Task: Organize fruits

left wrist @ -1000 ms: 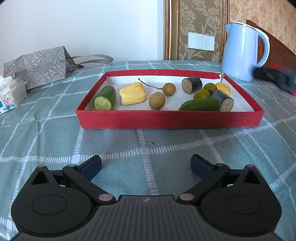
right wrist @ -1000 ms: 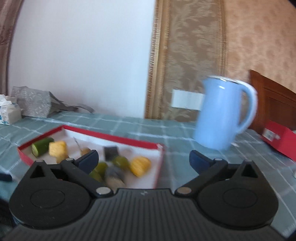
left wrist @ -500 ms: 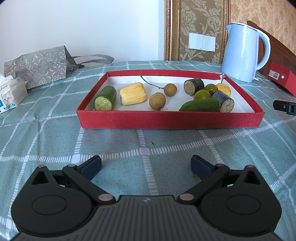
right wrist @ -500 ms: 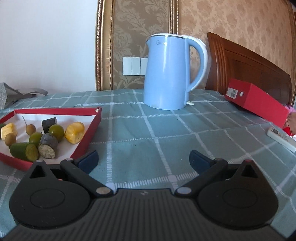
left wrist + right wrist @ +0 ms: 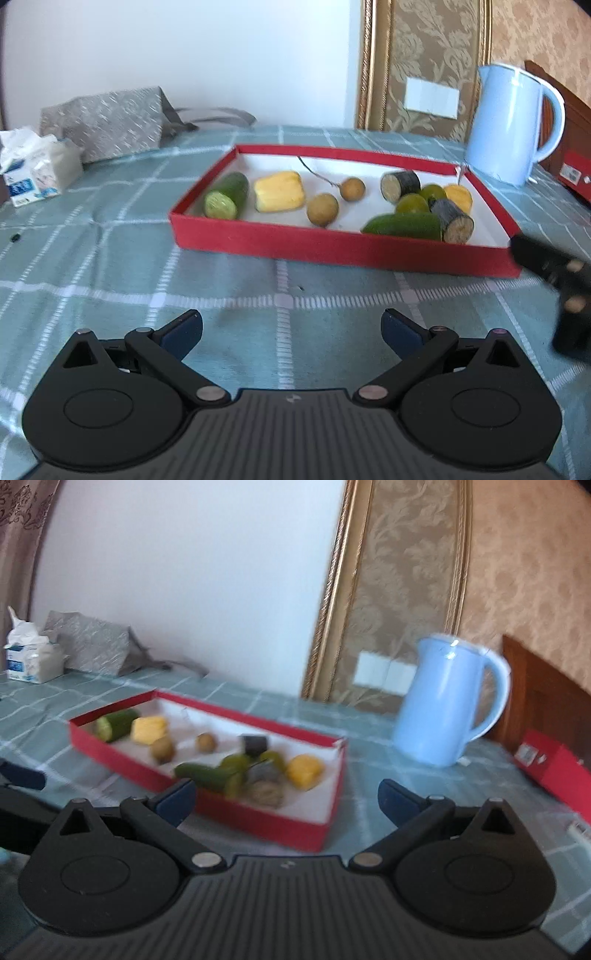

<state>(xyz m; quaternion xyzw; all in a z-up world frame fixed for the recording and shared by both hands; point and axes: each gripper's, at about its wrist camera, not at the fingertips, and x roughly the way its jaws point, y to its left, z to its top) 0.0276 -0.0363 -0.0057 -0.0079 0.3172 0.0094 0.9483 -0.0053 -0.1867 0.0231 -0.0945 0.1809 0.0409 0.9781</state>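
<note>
A red tray [image 5: 332, 247] on the green checked tablecloth holds a cut cucumber [image 5: 227, 190], a yellow fruit piece [image 5: 279, 191], two longans [image 5: 322, 209], green citrus [image 5: 412, 203], dark cane pieces [image 5: 452, 220] and a long cucumber [image 5: 402, 226]. My left gripper [image 5: 291, 328] is open and empty, in front of the tray. My right gripper [image 5: 282, 799] is open and empty, above the tray's [image 5: 258, 821] near right corner; it shows blurred at the right in the left wrist view [image 5: 554, 273].
A light blue kettle [image 5: 511, 123] stands behind the tray's right end. A grey bag [image 5: 103, 123] and a tissue pack [image 5: 37, 170] lie far left. A red box [image 5: 550, 771] lies at the right by the wooden headboard.
My right gripper swung left, from facing the kettle to over the tray's right end, with motion blur. My left gripper rose and shifted slightly left. Both stayed open.
</note>
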